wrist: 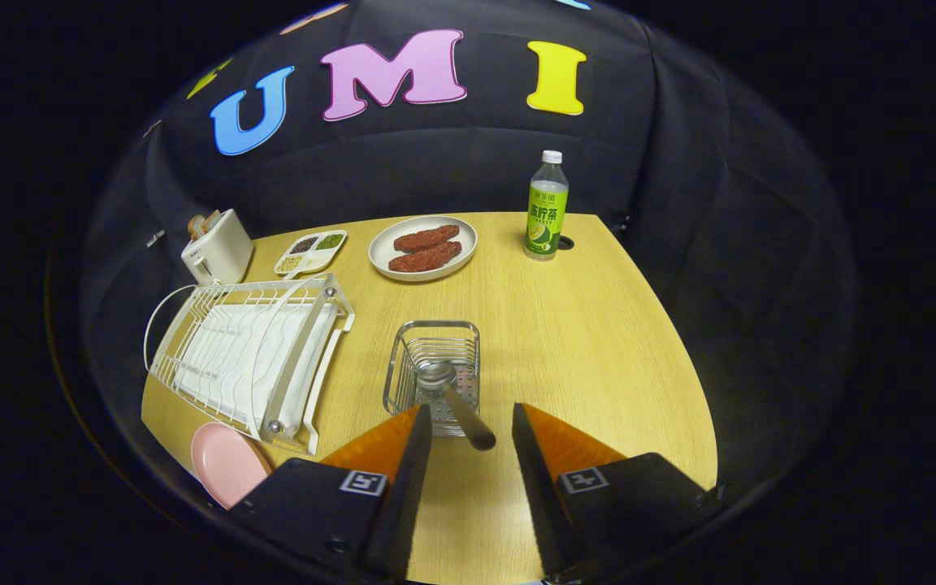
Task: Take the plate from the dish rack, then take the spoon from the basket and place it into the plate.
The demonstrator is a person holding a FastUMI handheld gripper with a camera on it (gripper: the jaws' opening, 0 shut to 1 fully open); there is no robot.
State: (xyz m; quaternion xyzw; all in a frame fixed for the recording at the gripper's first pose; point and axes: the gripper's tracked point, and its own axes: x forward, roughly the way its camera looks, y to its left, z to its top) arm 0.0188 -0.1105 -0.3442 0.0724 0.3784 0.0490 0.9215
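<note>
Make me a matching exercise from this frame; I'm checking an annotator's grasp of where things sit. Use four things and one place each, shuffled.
Things:
1. spoon
2. pink plate
3. bottle
4. toaster

Places:
A. on the table's far edge, right of the white plate with two brown patties
B. beyond the dish rack, at the table's far left corner
C. standing in the wire basket, handle end between the open gripper fingers
D. flat on the table, at the near end of the dish rack

Pairs: 1-C, 2-D, 3-A, 4-B
</note>
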